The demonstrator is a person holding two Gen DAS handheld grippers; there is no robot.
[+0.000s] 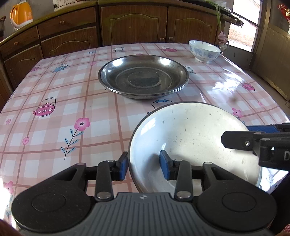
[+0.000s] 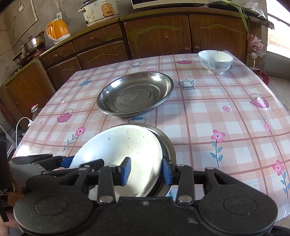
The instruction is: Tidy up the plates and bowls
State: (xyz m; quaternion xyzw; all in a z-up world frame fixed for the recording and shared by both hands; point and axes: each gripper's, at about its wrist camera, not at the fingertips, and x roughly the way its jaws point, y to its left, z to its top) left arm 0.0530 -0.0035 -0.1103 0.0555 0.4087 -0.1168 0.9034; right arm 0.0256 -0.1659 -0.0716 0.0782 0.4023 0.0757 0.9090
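Spreading under both tongs is the checked surface [image 1: 54,112], and beyond their tips, near its middle, lies a stack of steel plates [image 1: 143,77]. The white plate [image 1: 184,138] lies tilted on a metal dish [image 2: 167,145] at the near edge, its rim between each pair of blue pads. Left tongs [image 1: 144,166] and right tongs [image 2: 146,171] both stand spread, straddling opposite rims without pinching; 1 small patterned bowl [image 1: 204,50] sits far ahead to the right.

It was a home kitchen. Brown wooden cabinets [image 2: 101,50] with drawers and arched doors ran behind a table [image 2: 226,116] under a pink checked teapot-print cloth. On their counter stood an orange electric kettle [image 2: 58,30], a white rice cooker [image 2: 99,12] and steel pots [image 2: 32,44].
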